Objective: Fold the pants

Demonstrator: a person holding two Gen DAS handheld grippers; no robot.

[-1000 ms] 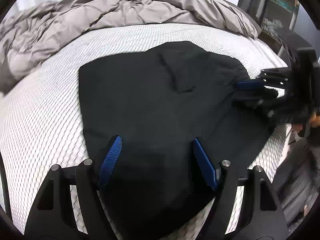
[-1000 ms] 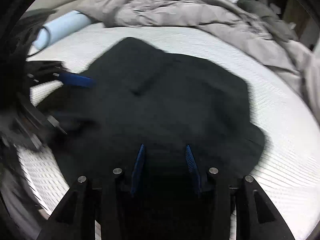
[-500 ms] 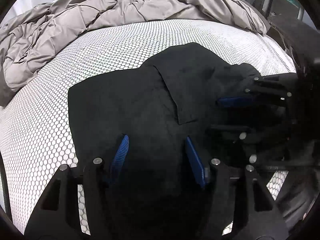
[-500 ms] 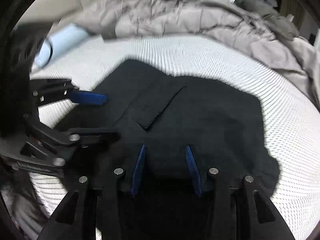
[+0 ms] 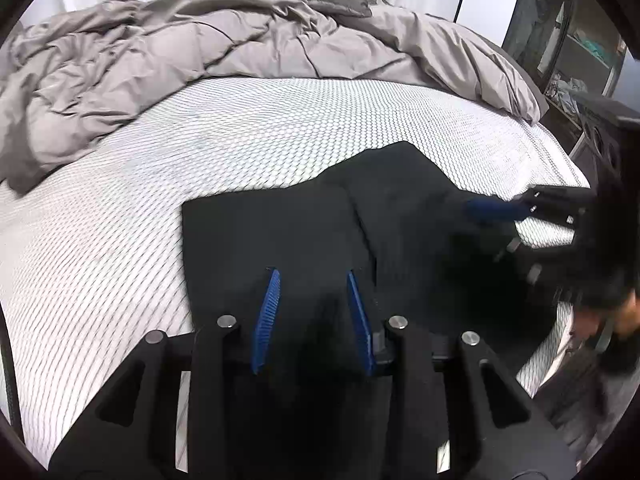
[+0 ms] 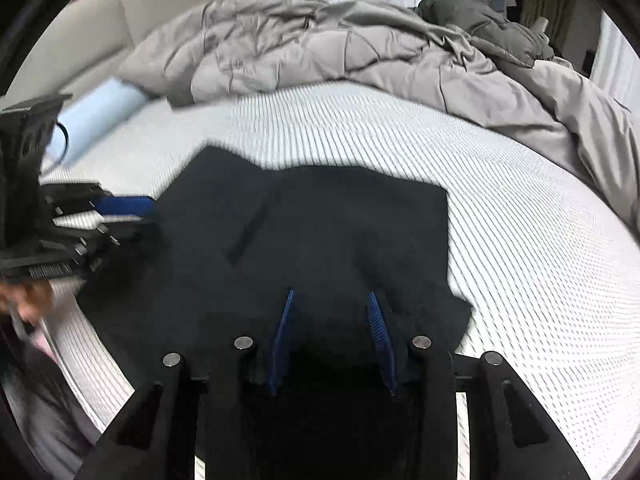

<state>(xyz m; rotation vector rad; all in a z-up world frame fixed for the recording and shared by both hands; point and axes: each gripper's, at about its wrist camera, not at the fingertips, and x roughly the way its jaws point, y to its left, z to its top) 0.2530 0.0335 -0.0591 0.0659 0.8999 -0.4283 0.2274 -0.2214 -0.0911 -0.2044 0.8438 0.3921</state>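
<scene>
**Ana:** Pants (image 5: 320,236) first — where are they, and what are they like to handle?

**Ben:** Black, partly folded, lying on the honeycomb-patterned mattress (image 5: 120,220). They spread ahead of both grippers and run in under each one's fingers. The rumpled grey duvet (image 5: 200,52) is heaped well beyond them. I'd judge the cloth soft and light, limp enough to sag and slide over itself when lifted.

**Ana:** Left gripper (image 5: 313,304)?

**Ben:** Its jaws have just been closing, with dark cloth between the blue pads. A visible gap remains between the pads, and black on black hides whether they pinch anything. I cannot tell if it grips.

**Ana:** And the right gripper (image 6: 331,330)?

**Ben:** Partly closed at much the same gap, with fabric between and beneath its pads. Again I cannot tell whether it holds.

**Ana:** Where would you take hold?

**Ben:** At the near edge right under each gripper, catching every layer at the fold. From the left gripper a seam runs forward and slightly right; stay off that ridge. Pinching one layer would probably let the fold slip open.
</scene>
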